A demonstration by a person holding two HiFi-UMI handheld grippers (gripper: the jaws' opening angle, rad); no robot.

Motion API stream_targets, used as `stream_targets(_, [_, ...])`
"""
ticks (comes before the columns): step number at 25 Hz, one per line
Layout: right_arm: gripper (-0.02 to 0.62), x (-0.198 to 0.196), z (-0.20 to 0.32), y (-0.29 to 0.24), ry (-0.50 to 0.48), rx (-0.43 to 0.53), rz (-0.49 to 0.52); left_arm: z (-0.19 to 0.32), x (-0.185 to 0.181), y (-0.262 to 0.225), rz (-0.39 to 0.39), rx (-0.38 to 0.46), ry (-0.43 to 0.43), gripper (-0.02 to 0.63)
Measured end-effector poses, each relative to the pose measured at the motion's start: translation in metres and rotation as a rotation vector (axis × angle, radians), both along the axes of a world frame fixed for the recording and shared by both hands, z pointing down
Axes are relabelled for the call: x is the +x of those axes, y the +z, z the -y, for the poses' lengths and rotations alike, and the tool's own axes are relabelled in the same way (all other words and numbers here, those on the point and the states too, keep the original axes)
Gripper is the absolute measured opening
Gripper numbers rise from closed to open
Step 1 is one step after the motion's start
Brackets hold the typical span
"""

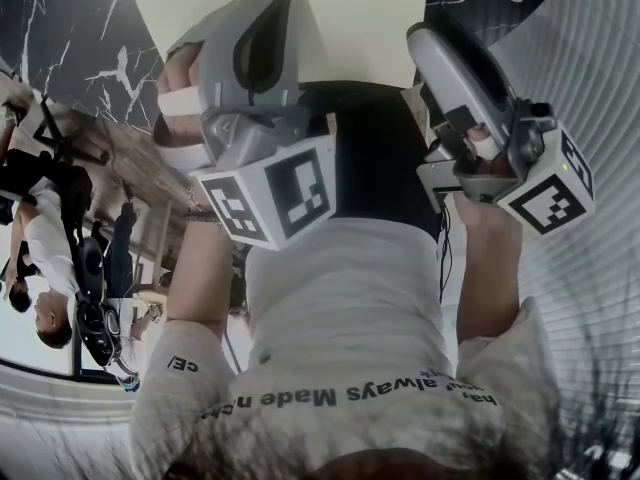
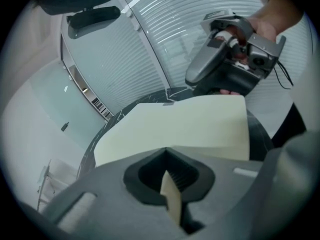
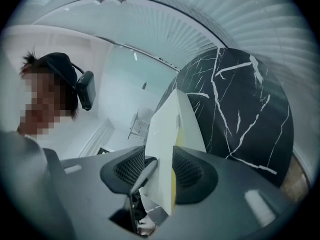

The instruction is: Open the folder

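The cream folder lies on a black marble table, at the top of the head view. My left gripper reaches it from the left. In the left gripper view a thin cream sheet edge is pinched in the narrow gap of the jaws, and the folder's broad cover spreads beyond. My right gripper is at the folder's other side, and its body shows past the far edge. Its jaws stand wide in the right gripper view, with the upright folder between them.
The round marble table fills the right of the right gripper view. Pale slatted panels lie to the right. A person's white shirt fills the lower head view. Other people and chairs stand at far left.
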State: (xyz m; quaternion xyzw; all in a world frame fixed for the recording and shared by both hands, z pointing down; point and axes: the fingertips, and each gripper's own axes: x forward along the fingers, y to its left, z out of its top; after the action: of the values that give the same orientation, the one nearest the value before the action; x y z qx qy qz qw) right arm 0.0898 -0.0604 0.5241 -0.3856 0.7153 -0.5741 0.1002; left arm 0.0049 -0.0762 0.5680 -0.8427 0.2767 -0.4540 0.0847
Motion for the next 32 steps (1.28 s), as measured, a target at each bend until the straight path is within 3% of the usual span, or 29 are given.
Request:
stream_targets(20, [0.161, -0.012, 0.004, -0.029, -0.02, 0.044, 0.102, 0.001, -0.001, 0.003, 0.046, 0.025, 0.009, -0.003])
stream_targets(32, [0.161, -0.004, -0.005, -0.023, -0.032, 0.002, 0.061, 0.0, -0.007, -0.029, -0.025, -0.002, -0.036, 0.0])
